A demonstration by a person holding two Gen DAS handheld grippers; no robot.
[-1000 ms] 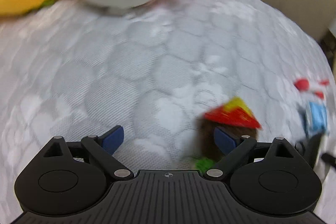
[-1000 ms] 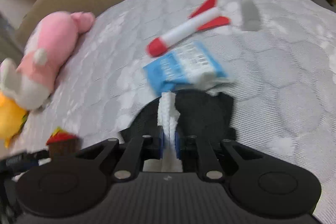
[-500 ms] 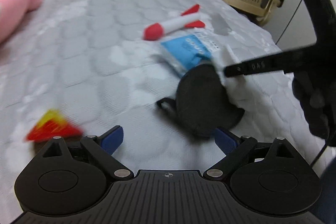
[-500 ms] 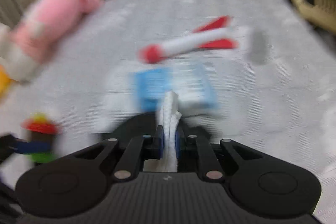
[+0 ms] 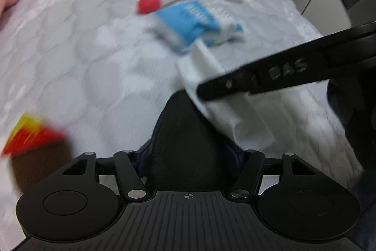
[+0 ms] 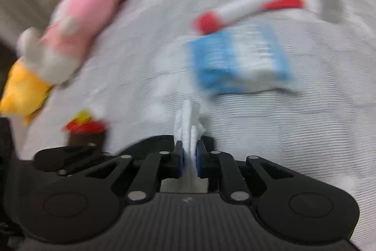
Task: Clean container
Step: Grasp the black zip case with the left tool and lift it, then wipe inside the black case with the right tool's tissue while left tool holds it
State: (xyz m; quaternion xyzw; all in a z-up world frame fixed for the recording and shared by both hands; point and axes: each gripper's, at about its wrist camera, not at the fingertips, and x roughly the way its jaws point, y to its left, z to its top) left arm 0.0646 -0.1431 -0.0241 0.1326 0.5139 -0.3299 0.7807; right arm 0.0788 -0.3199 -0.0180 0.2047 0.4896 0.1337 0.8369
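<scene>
The left gripper has its jaws just closed around the black container on the bed. The right gripper pinches a white wipe. Only the right view shows the pink plush.

Lighting: soft, even indoor light; no hard shadows, no glare on the pale grey quilted bed cover.
Blur: strong motion smear in the right wrist view; pink and white plush toy, blue and white packet and red and white toy rocket all streaked. Left wrist view milder: the packet soft, the red-topped brown toy smeared.
Sharpest: black gripper housings in the foreground.
Distortion: fisheye bending; bed edges curve.
</scene>
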